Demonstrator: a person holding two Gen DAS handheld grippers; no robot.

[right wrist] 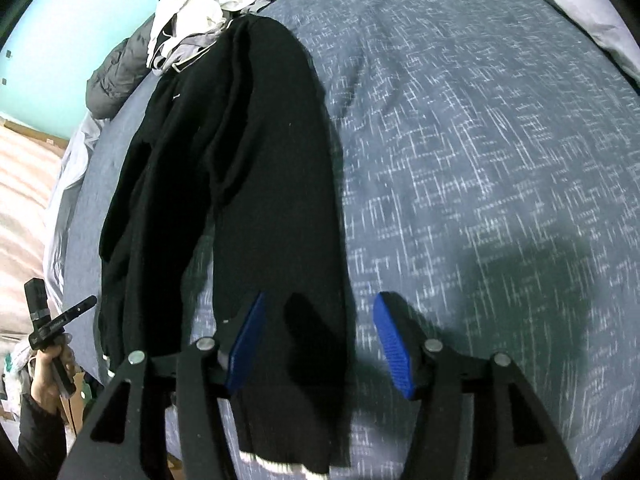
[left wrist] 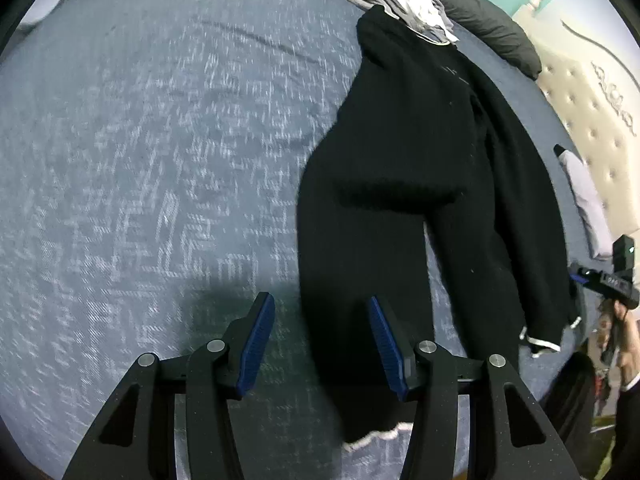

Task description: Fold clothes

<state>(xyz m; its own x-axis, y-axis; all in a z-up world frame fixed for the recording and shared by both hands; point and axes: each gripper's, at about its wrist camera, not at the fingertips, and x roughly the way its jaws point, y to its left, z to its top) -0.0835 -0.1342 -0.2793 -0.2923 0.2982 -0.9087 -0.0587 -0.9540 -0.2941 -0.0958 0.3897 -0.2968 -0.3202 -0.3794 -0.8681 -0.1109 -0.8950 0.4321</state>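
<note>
A blue-grey woven bedspread (left wrist: 140, 168) fills the space beneath both my tongs. My left tongs (left wrist: 322, 344) hang spread and pinch nothing, with the long black trousers with white-edged cuffs (left wrist: 400, 160) lying flat just ahead and under the right-hand pad. My right tongs (right wrist: 318, 344) are likewise spread and empty above one trouser leg, and a heap of white and grey clothes (right wrist: 200, 12) lies far ahead.

No legible txt, labels or nos.; faint white mark on black garment (right wrist: 240, 160) unreadable.
</note>
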